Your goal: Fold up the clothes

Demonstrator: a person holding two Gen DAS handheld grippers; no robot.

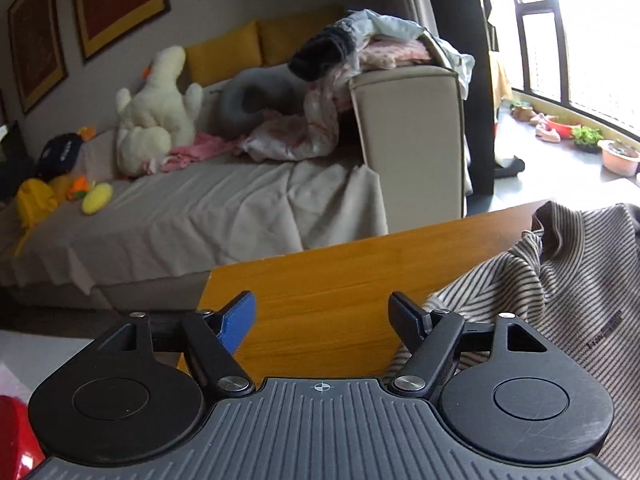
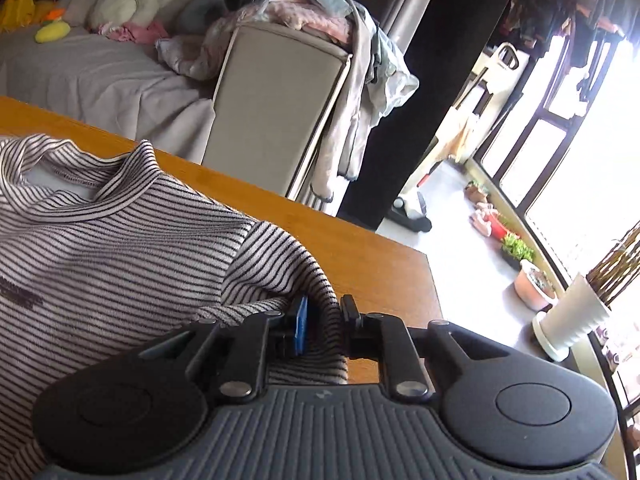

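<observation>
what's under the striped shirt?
The striped shirt lies on the wooden table, whose bare top shows around it. The right tongs pinch a fold at its edge. Anything between shirt and table is covered, so cannot tell.

A beige sofa point(image 1: 208, 208), draped with a grey cover, stands against the wall below framed pictures point(image 1: 120, 0). Yellow cushions point(image 1: 224, 60) line its back; a white plush toy point(image 1: 156, 108) and loose garments lie on the seat. A clothes pile point(image 1: 380, 44) rests on the armrest point(image 1: 408, 136). Bright daylight enters through dark-framed windows point(image 2: 560, 152). Potted plants point(image 2: 532, 280) stand on the pale floor point(image 2: 448, 248). The wooden bench point(image 1: 328, 280) occupies the foreground.
</observation>
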